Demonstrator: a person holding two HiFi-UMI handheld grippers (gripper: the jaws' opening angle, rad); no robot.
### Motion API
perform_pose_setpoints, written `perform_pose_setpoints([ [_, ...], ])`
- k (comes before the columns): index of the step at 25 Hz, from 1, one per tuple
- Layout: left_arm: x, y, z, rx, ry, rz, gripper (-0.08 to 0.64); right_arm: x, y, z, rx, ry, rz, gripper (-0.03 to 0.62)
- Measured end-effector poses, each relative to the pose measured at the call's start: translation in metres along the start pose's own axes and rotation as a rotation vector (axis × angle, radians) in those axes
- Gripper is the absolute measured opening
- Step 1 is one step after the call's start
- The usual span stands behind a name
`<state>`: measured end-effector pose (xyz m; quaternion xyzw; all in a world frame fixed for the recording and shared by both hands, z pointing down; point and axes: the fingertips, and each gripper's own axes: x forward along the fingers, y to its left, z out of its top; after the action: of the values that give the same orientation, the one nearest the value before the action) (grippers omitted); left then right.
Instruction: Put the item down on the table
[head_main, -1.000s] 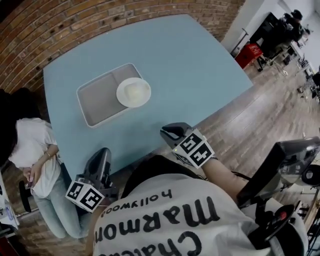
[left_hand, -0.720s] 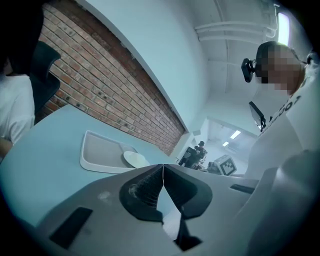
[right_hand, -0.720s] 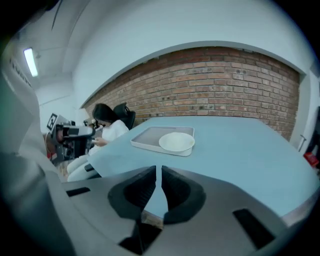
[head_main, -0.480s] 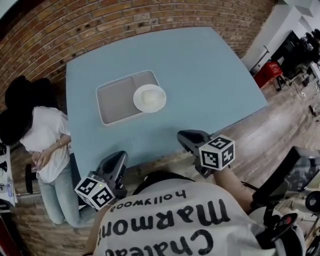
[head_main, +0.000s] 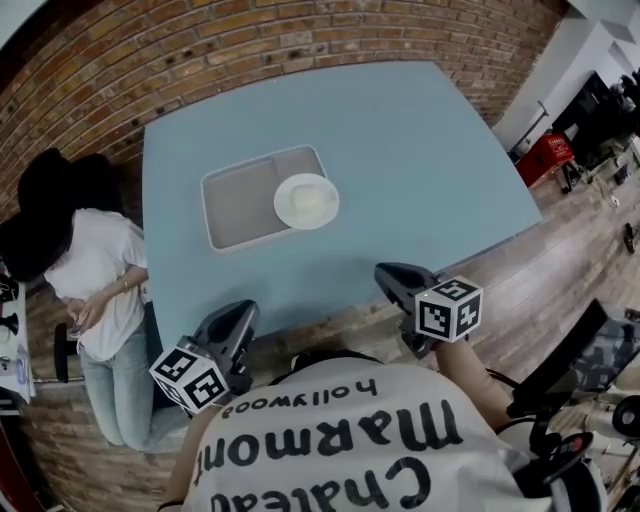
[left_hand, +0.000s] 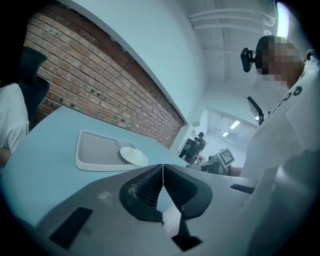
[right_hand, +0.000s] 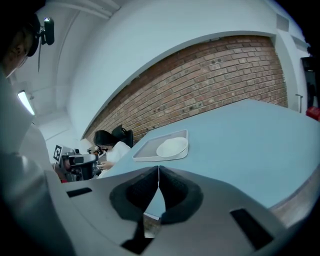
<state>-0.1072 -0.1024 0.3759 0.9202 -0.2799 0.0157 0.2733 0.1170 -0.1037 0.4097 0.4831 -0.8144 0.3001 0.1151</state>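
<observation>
A white plate (head_main: 306, 200) rests on the right part of a grey tray (head_main: 235, 205), which lies on the light blue table (head_main: 400, 140). The same plate (left_hand: 133, 156) and tray (left_hand: 95, 155) show in the left gripper view, and the plate (right_hand: 172, 147) and tray (right_hand: 152, 148) again in the right gripper view. My left gripper (head_main: 238, 322) is held off the table's near edge, jaws shut and empty. Near the front edge, my right gripper (head_main: 392, 277) is also shut on nothing. Both are well short of the tray.
A person in a white shirt (head_main: 95, 270) stands at the table's left side, close to my left gripper. A brick wall (head_main: 200, 50) runs behind the table. Wooden floor (head_main: 570, 240) and a red crate (head_main: 545, 155) lie to the right.
The head view has shifted, so table and tray sit further right and lower in frame. Both grippers stay shut near the front edge, the right one slightly further right.
</observation>
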Motion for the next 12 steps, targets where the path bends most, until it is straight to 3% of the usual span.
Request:
perform_pose_setpoints([
  [12, 0.002, 0.014, 0.006, 0.005, 0.001, 0.004, 0.009, 0.018, 0.009, 0.006, -0.050, 0.016, 0.027, 0.011],
])
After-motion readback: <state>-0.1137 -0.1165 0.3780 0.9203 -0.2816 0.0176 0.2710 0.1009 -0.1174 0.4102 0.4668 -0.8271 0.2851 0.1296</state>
